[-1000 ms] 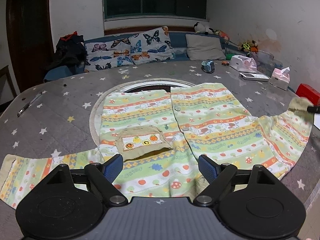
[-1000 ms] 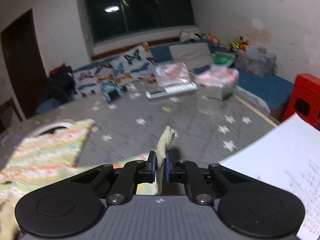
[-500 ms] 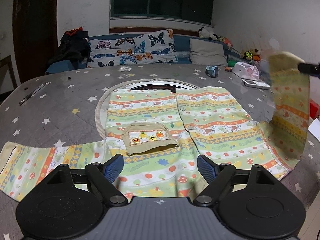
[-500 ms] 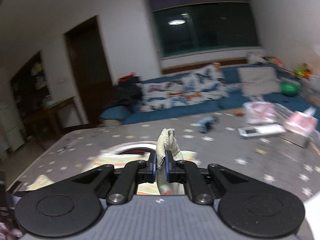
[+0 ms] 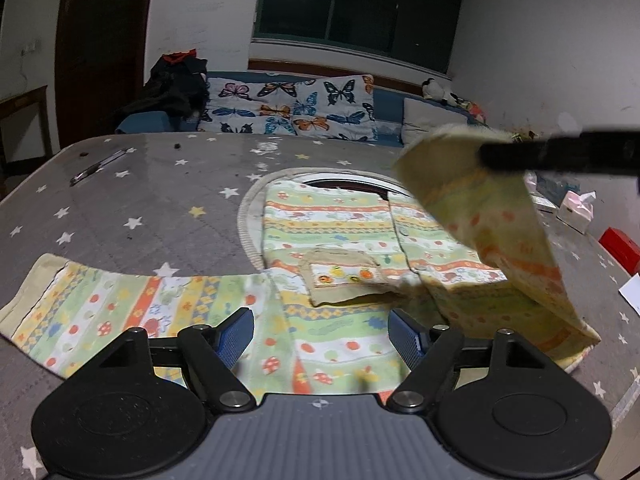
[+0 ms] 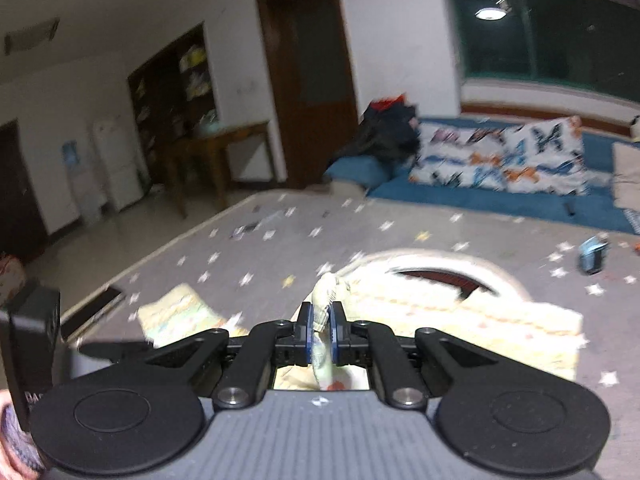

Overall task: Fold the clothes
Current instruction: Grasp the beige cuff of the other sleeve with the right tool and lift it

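A child's striped cardigan (image 5: 332, 224) with a tan chest pocket (image 5: 344, 276) lies front-up on the star-patterned table. Its left sleeve (image 5: 120, 304) is spread flat toward the left. My right gripper (image 6: 320, 320) is shut on the cuff (image 6: 326, 292) of the right sleeve (image 5: 492, 216) and holds it in the air above the cardigan's right half; its black finger (image 5: 560, 156) reaches in from the right. My left gripper (image 5: 322, 334) hovers over the hem, its jaws closing, with cloth below them and the pads not pressing on anything.
The grey star cloth (image 5: 160, 208) covers the table. A pen (image 5: 100, 166) lies far left, a tissue box (image 5: 576, 210), a red box (image 5: 620, 246) and a paper sheet (image 5: 632, 292) at the right. A sofa with butterfly pillows (image 5: 292, 108) stands behind.
My right gripper has lifted the right sleeve off the table and swung it left, over the cardigan's body. The left gripper has shifted along the hem and its jaws have narrowed a little.
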The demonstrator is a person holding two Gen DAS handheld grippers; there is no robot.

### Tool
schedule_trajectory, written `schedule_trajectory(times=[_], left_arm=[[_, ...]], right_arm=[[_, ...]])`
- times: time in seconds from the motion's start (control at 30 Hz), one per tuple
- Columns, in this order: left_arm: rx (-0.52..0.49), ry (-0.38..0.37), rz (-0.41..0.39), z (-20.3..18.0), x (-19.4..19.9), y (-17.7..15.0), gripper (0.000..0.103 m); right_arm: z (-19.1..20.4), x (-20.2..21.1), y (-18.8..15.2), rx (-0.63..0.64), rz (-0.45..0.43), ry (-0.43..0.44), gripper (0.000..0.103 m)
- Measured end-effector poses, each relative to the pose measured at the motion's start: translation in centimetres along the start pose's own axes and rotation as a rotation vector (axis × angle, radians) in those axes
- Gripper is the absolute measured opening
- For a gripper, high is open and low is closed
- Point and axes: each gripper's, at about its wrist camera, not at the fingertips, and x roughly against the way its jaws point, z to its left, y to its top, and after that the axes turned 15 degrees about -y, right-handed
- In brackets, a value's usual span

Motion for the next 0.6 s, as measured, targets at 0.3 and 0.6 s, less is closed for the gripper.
schedule_trajectory(times=[0.3,0.6], left_arm=[[0.007,0.008,-0.007,0.5,0.4,0.2,0.073],[-0.030,-0.052,0.042,-1.4,-1.7,0.2,0.058]], right_arm=[[0.1,1.0,-2.0,0.056,0.044,0.001,0.020],[-6.2,2.7,-8.3,0.055,0.217,-0.187,0.020]])
